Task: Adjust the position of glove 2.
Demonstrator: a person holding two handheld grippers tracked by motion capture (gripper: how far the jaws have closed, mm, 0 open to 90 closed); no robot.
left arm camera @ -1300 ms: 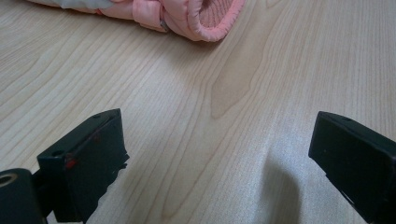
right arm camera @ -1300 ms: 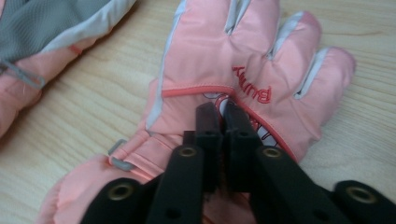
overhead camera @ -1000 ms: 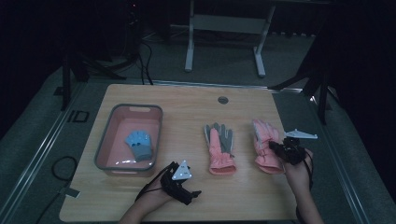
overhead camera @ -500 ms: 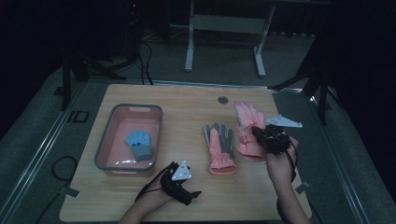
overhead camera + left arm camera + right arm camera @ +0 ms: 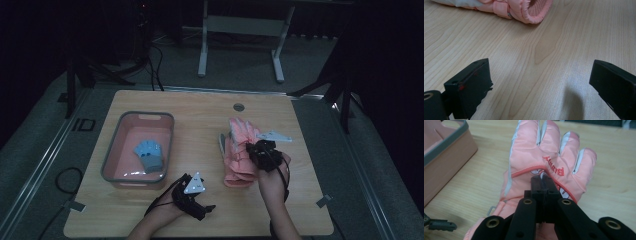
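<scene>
My right gripper (image 5: 253, 148) is shut on a pink ski glove (image 5: 241, 131), pinching the fabric at the back of the hand. In the right gripper view the jaws meet on the glove (image 5: 536, 152) just below its red lettering, and its fingers point away. The held glove hangs over a second pink glove (image 5: 235, 174) that lies flat on the wooden table (image 5: 200, 110). My left gripper (image 5: 208, 207) rests near the table's front edge with its jaws wide open on bare wood (image 5: 541, 82). The lying glove's cuff (image 5: 524, 7) is ahead of it.
A pink basin with a grey rim (image 5: 114, 165) stands on the left of the table and holds a small blue glove (image 5: 148, 154). Its wall (image 5: 446, 157) is left of the held glove. A round grommet (image 5: 239, 107) sits near the far edge.
My right gripper has carried the pink glove leftward and slightly up, from beside the other pink glove to over it. The left gripper has stayed put.
</scene>
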